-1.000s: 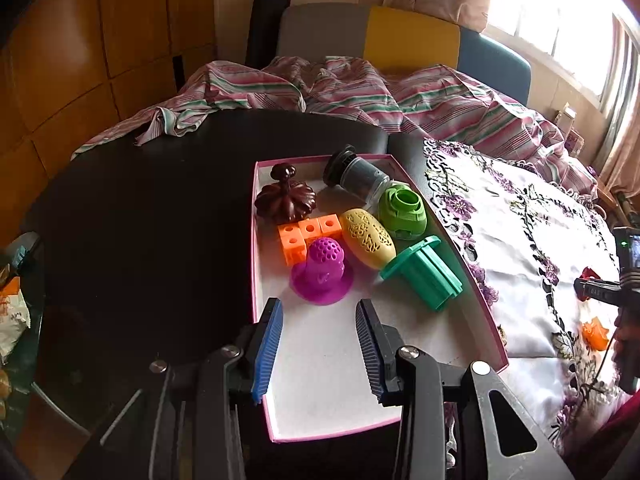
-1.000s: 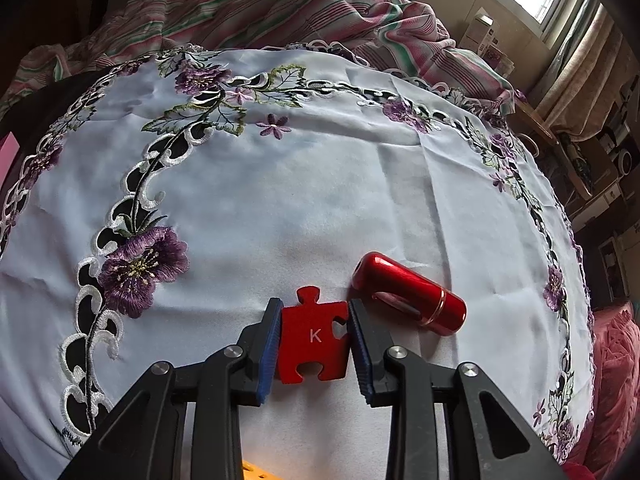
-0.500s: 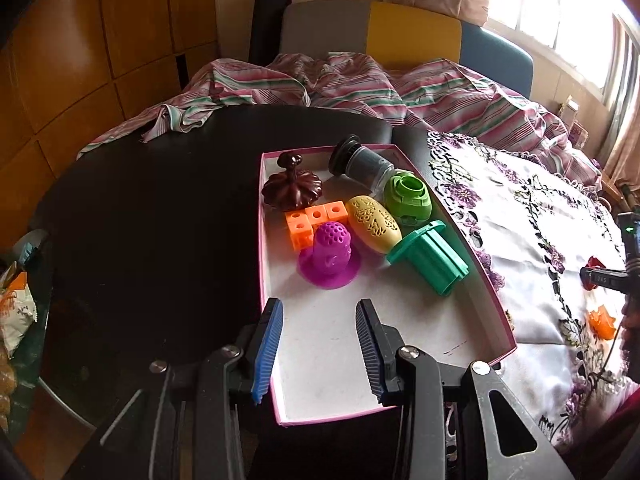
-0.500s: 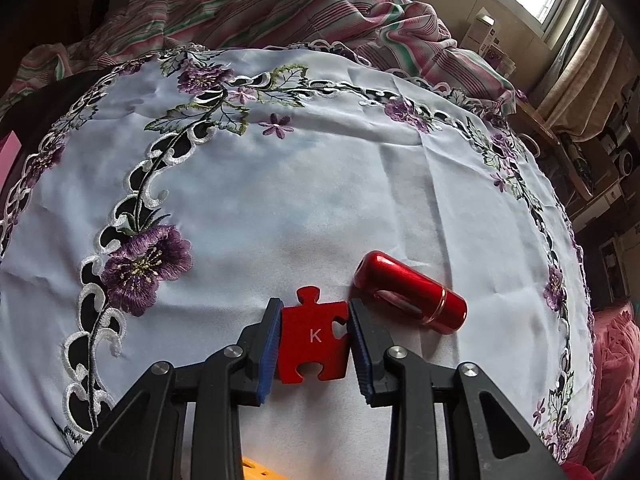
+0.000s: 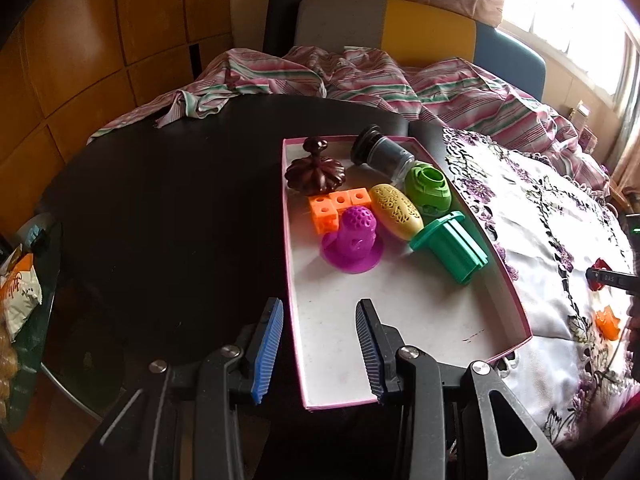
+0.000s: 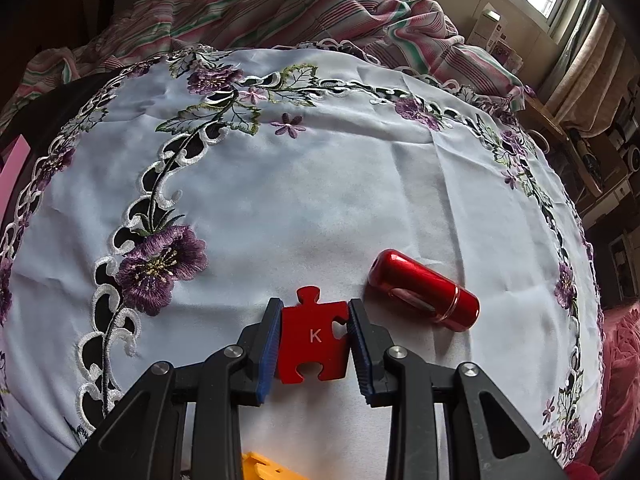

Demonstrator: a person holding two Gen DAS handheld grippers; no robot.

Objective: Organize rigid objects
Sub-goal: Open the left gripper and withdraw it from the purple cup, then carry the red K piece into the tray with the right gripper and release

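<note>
A: Your right tongs (image 6: 314, 336) are clamped on the red puzzle piece (image 6: 310, 340) marked K, one blue pad on each side edge of it, just over the white embroidered cloth (image 6: 320, 200). Whether the piece is touching the cloth, I cannot tell.

B: And your left tongs (image 5: 318, 344)?

A: Those pinch nothing. The jaws stand apart, hanging over the near left edge of the pink-rimmed tray (image 5: 516, 300), with its left wall showing between them.

B: What sits in the tray?

A: All bunched at its far end: a dark brown flower-shaped knob (image 5: 314, 170), a black-capped jar (image 5: 382, 154) lying on its side, a light green round piece (image 5: 428, 188), a yellow patterned oval (image 5: 396, 210), an orange row of cubes (image 5: 336, 208), a purple perforated dome on a flat base (image 5: 354, 240) and a teal ribbed piece (image 5: 452, 246) tipped over. The near half is bare.

B: What else is on your cloth?

A: A glossy red cylinder (image 6: 424, 290) lies on its side just to the right of your held piece, apart from it. An orange-yellow piece (image 6: 264, 466) shows under your right tongs, at the bottom edge of the right wrist view.
</note>
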